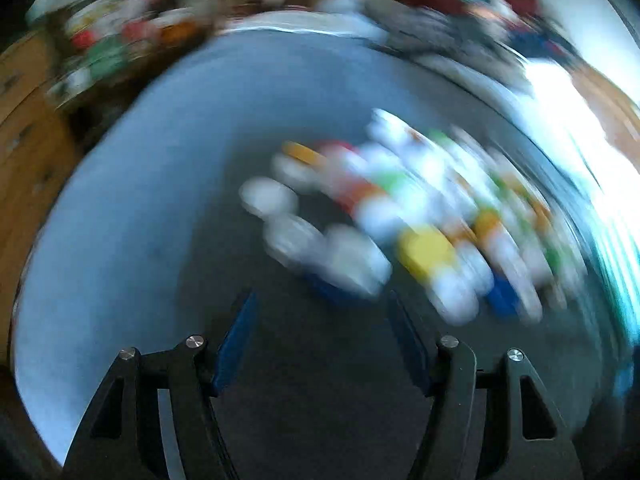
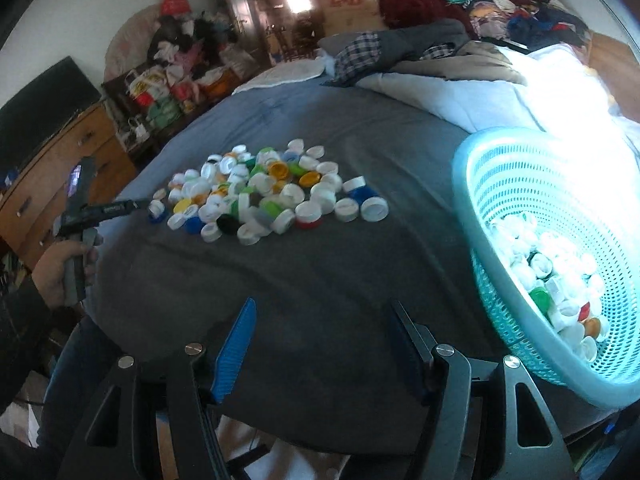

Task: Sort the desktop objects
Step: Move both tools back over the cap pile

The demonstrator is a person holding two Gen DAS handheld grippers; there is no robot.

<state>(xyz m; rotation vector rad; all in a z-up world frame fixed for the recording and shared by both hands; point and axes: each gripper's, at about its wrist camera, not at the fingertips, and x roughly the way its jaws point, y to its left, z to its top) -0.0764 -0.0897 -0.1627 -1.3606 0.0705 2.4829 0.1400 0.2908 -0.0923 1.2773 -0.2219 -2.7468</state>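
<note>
A heap of plastic bottle caps (image 2: pixel 264 192), mostly white with some green, yellow, blue and red, lies on a grey blanket (image 2: pixel 280 280). A turquoise mesh basket (image 2: pixel 500 184) at the right holds several caps. My right gripper (image 2: pixel 323 304) hangs open over bare blanket, short of the heap, with nothing between its blue pads. A hand (image 2: pixel 60 268) holds my left gripper (image 2: pixel 144 203) at the heap's left edge. The left wrist view is blurred: the left gripper (image 1: pixel 322 296) is open, and the caps (image 1: pixel 400 220) lie just ahead of its tips, a white one nearest.
A wooden dresser (image 2: pixel 60 168) with a dark screen (image 2: pixel 40 108) on it stands to the left of the bed. A white duvet (image 2: pixel 440 92) and piled clothes (image 2: pixel 400 48) lie at the far end. Bags and clutter (image 2: pixel 172 80) are stacked by the back wall.
</note>
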